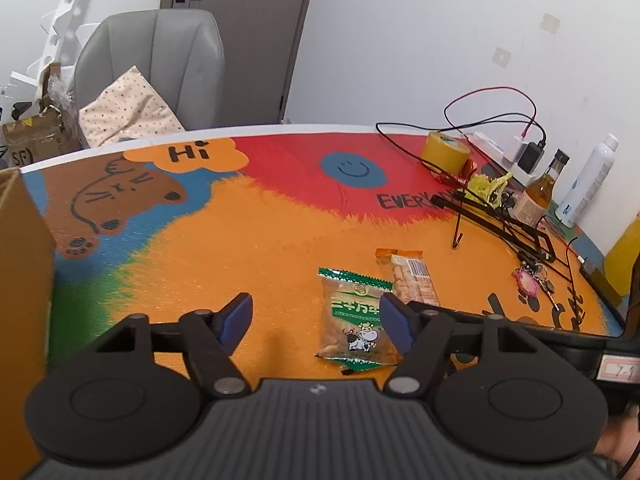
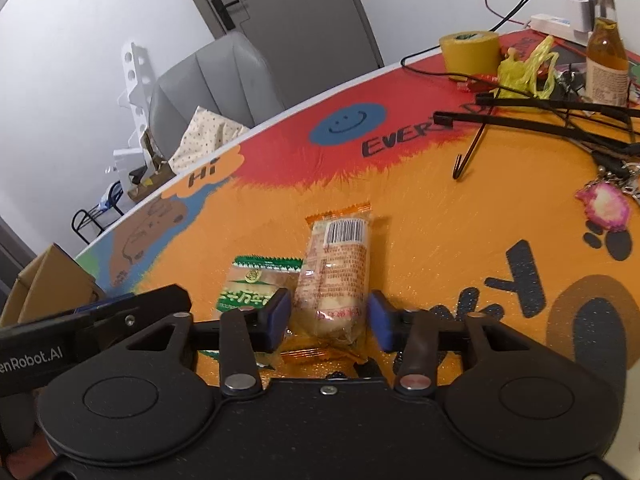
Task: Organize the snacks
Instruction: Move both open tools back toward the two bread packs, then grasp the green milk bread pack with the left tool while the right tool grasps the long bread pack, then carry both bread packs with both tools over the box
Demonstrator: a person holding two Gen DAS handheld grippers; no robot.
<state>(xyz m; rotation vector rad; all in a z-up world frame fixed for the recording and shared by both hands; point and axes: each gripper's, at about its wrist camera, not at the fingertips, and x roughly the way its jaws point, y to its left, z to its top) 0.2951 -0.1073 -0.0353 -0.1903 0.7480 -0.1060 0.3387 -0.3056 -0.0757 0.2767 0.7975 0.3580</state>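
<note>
Right hand-held gripper [image 2: 329,318] sits low over the table [image 2: 440,216], jaws spread on either side of the orange snack pack [image 2: 334,276]; blue pads [image 2: 280,312] flank the pack's near end, small gap visible on the right side, left pad roughly at the wrapper edge, so released, not clamping. Orange snack pack lies flat on the orange patch of the table, barcode end pointing away. Green snack pack [image 2: 250,286] lies just beside it on the left, edges touching or slightly overlapped, partly under the left finger. Left hand-held gripper [image 1: 316,322] hangs above the table, jaws wide apart and holding nothing; in its view the green snack pack [image 1: 354,320] sits by its right finger, with the orange snack pack [image 1: 412,280] tucked behind that. Cardboard box [image 1: 22,300] stands at the left edge of the table. Further out on the right: yellow tape roll [image 2: 470,50], crumpled yellow bag [image 2: 528,66], glass bottle [image 2: 606,66], black hangers [image 2: 540,118], pink keychain [image 2: 606,206], red and black cables [image 1: 492,116] running to a power strip [image 1: 494,146], white spray can [image 1: 588,182]. Grey chair [image 1: 160,68] with a dotted cushion [image 1: 128,108] stands behind the table, near a door [image 2: 288,12].
</note>
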